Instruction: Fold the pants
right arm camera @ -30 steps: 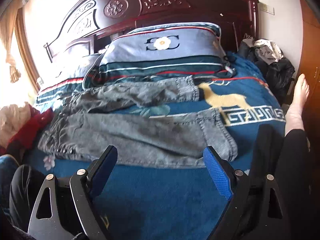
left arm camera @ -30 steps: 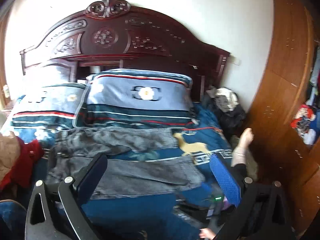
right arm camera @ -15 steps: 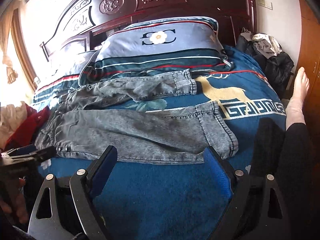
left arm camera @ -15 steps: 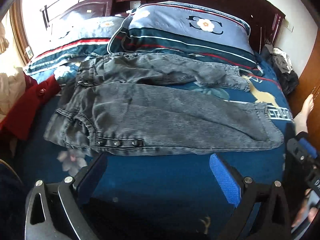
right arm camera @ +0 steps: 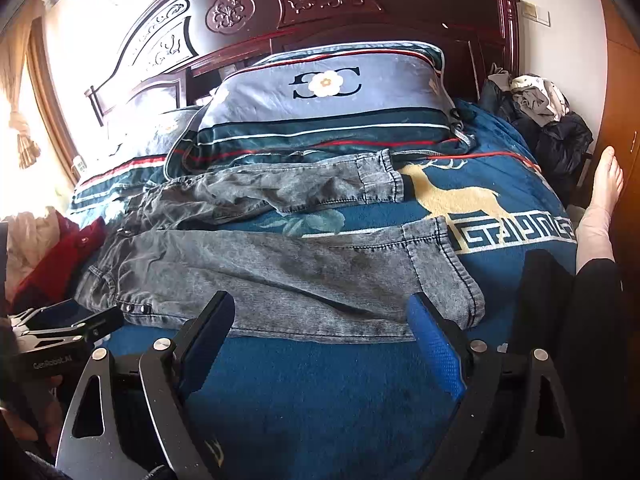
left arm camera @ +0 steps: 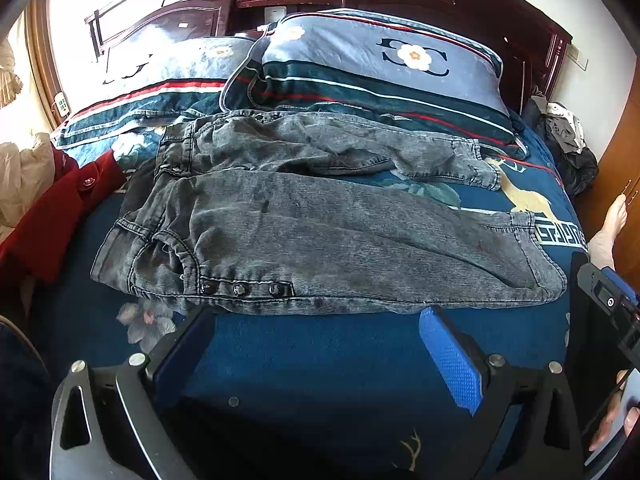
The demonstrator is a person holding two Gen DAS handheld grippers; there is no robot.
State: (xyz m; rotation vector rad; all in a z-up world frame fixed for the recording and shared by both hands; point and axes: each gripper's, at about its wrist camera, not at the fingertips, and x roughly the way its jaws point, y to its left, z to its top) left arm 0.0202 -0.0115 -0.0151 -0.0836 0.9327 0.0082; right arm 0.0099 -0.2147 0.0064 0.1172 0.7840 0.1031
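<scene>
The grey washed-denim pants [left arm camera: 320,236] lie spread flat across the bed's dark blue deer-patterned blanket [left arm camera: 320,344], waistband toward the red garment [left arm camera: 60,216] on the left, both legs stretched rightward below the striped blue pillows [left arm camera: 380,68]. The left claw [left arm camera: 316,344] and the right claw [right arm camera: 320,332] both hover released, fingers spread wide, just short of the pants' near edge, grasping nothing.

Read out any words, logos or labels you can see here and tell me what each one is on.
"GenRobot.AI": on the black body of the left gripper, seen from the right wrist view.
Mirrored double "C" monogram around a flower: on the near pillow.
Letter-like key pattern on the blanket band: not readable as words.
Far pillow print: washed out by glare, unreadable.
</scene>
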